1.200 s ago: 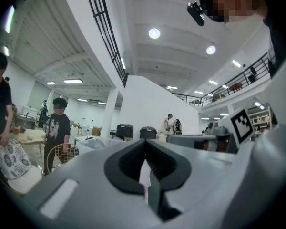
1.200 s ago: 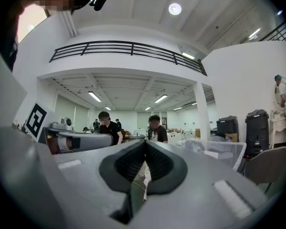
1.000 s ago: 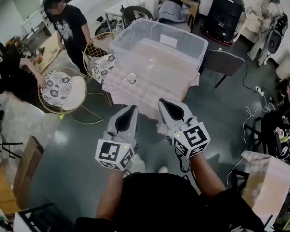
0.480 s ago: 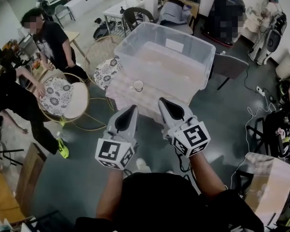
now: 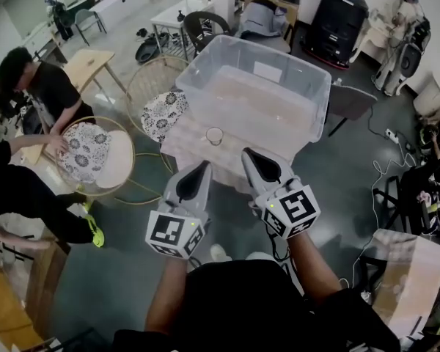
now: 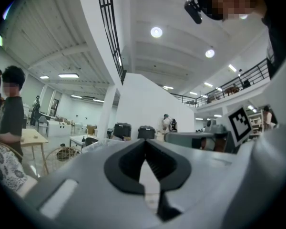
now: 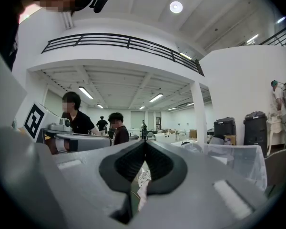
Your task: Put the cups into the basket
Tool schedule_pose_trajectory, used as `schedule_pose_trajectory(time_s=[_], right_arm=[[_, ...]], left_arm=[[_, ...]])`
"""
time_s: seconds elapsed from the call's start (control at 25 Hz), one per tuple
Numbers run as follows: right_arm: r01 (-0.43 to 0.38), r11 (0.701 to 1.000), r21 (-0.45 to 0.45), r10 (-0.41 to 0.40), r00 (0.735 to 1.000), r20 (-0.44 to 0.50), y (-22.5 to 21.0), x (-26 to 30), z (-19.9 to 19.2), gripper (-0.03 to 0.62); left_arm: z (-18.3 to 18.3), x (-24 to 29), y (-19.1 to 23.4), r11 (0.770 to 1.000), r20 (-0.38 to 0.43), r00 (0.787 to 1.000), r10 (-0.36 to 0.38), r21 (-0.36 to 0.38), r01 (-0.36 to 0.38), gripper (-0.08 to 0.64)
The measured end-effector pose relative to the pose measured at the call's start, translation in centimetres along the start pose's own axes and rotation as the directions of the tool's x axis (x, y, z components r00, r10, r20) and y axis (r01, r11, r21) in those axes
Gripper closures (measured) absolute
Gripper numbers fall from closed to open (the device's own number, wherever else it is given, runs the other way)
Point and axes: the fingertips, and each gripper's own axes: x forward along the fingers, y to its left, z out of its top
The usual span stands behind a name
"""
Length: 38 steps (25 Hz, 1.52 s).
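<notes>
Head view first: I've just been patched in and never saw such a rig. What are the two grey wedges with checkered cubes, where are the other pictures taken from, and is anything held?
No robot here: a person holds a two-jaw tool in each hand. The head view, from a camera on the person's head, looks down on the left gripper and right gripper; the marker cubes are part of them. The other two pictures come from a camera riding on each gripper, looking along its jaws. Both pairs of jaws are closed, holding nothing. Ahead, a small clear round cup stands on a pale-covered table, in front of a large clear plastic tub.
</notes>
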Motion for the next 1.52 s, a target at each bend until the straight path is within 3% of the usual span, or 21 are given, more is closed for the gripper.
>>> schedule_pose_trajectory(time_s=[0.68,1.52], right_arm=[[0.06,0.998,-0.01,-0.06,0.998,-0.029,-2.5,5.0,-0.6,0.591],[-0.029,1.0,0.0,0.029,0.999,-0.027,-11.4,11.3,-0.7,0.591]], left_arm=[[0.4,2.9,5.3,0.999,-0.004,0.999,-0.033,-0.011,0.033,0.557],[0.1,13.0,8.5,0.998,-0.007,0.999,0.054,-0.013,-0.054,0.557]])
